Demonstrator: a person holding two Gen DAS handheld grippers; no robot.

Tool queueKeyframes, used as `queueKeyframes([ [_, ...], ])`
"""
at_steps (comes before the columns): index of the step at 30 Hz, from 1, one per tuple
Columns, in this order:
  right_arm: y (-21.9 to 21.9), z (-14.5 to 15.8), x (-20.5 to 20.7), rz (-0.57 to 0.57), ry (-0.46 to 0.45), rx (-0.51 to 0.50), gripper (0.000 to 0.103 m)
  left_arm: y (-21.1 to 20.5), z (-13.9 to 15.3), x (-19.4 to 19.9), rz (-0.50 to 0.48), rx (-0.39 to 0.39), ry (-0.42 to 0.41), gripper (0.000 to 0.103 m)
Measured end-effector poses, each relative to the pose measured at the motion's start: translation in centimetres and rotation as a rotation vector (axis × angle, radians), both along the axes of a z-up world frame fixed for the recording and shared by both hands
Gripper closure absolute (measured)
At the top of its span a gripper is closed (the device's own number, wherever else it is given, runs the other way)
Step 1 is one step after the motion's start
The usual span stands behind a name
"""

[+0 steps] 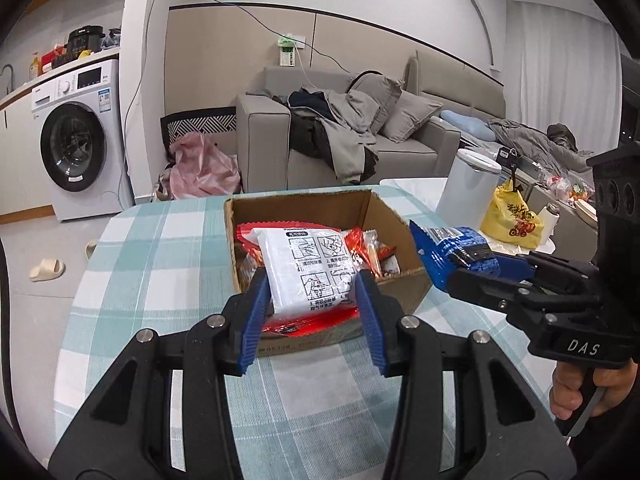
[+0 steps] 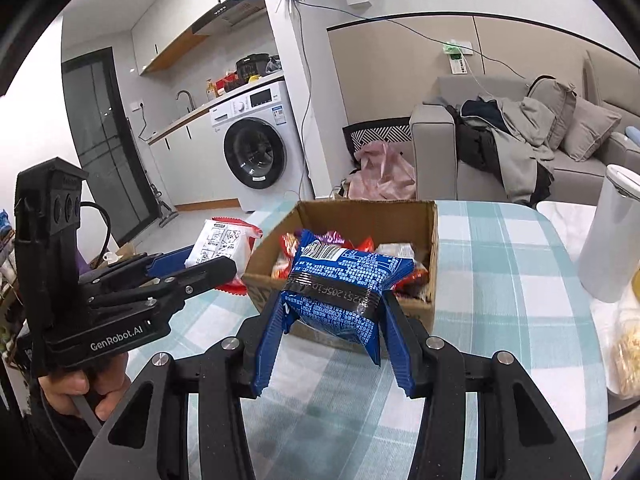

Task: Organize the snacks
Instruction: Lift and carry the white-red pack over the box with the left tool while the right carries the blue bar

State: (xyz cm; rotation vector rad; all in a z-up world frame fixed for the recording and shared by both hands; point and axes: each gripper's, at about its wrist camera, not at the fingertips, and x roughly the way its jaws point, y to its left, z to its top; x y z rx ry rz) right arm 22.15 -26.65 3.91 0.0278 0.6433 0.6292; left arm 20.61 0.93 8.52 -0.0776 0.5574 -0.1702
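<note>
My left gripper [image 1: 314, 286] is shut on a white and red snack packet [image 1: 308, 266], held in the air in front of an open cardboard box [image 1: 248, 216]. The box stands on a checked tablecloth [image 1: 160, 280] and holds several red and orange snack packets [image 1: 372, 250]. My right gripper [image 2: 334, 312] is shut on a blue snack packet [image 2: 344, 280], also lifted just before the box [image 2: 368, 216]. In the left wrist view the right gripper [image 1: 456, 256] with the blue packet [image 1: 448, 242] hangs beside the box's right wall. The right wrist view shows the left gripper [image 2: 208, 258] with the white packet [image 2: 224, 240] left of the box.
A white cylindrical container [image 2: 612, 236] stands on the table to the right, with a yellow bag [image 1: 512, 220] behind it. A grey sofa [image 1: 360, 136] with clothes, a pink bag [image 1: 200, 168] and a washing machine [image 1: 80, 140] lie beyond the table. A hand [image 1: 580, 392] grips the right tool.
</note>
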Motion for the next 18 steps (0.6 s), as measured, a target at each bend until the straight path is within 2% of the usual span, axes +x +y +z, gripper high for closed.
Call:
queueKeyframes([
  [6, 0.0, 0.9, 1.3, -0.016, 0.008, 0.028, 0.055, -0.3, 1.3, 1.2, 0.002, 0.010, -0.013, 0.062],
  [18, 0.1, 1.4, 3.3, -0.046, 0.018, 0.037, 0.055, -0.5, 1.4, 4.6, 0.004, 0.021, 0.001, 0.062],
])
